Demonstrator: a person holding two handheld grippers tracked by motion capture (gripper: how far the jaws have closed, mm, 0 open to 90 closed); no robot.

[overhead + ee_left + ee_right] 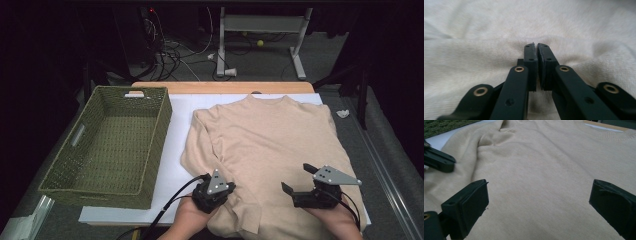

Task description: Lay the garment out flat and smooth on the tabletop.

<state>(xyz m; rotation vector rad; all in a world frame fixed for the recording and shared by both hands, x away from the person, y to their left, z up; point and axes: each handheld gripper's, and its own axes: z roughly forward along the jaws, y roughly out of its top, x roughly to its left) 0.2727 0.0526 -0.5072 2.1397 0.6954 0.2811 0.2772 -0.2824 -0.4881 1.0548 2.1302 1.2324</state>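
A beige sweater point(270, 140) lies flat on the white table top point(175, 170), neck toward the far edge. My left gripper point(231, 187) sits at the sweater's near left part, by the sleeve. Its jaws are closed together in the left gripper view, and the sweater point(499, 32) puckers around my left gripper point(535, 45) where the tips pinch a little fold. My right gripper point(299, 179) hovers over the sweater's near right part. My right gripper point(537, 202) stands wide open above the sweater point(536, 162), nothing between its pads. The left gripper point(439, 160) shows at that view's left edge.
A green woven basket point(90, 192) with nothing in it stands on the table's left side, close to the sweater's left sleeve. A crumpled white scrap point(343, 113) lies off the table's far right corner. Cables and a table frame point(260, 30) are on the floor beyond.
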